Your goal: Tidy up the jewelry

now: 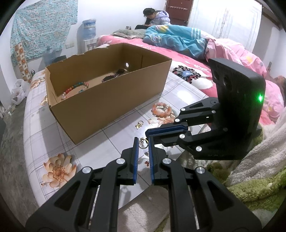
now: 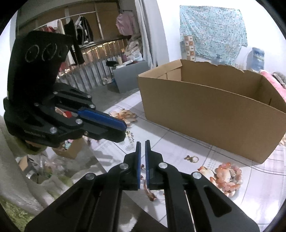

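An open cardboard box (image 1: 107, 100) (image 2: 214, 121) stands on the floral tablecloth (image 1: 53, 135). It holds a colourful bead bracelet (image 1: 76, 88) and a dark strap-like piece (image 1: 114, 75). In front of it lie an orange bead bracelet (image 1: 161, 110) (image 2: 228, 176) and a small gold ring (image 1: 140, 123) (image 2: 192, 158). My left gripper (image 1: 143, 140) (image 2: 125, 131) is shut on another gold ring with a flower charm (image 1: 143, 142) near the table's front edge. My right gripper (image 1: 148, 133) (image 2: 142, 142) is shut with nothing between its pads. Its tips almost touch the left gripper's tips.
Small reddish bits (image 2: 149, 193) lie on the table under my right gripper. A bed with pink bedding (image 1: 196, 58) runs behind the box, and a person (image 1: 157, 15) sits at its far end. Green fluffy fabric (image 1: 250, 187) lies at the right. A clothes rail (image 2: 80, 26) stands at the back.
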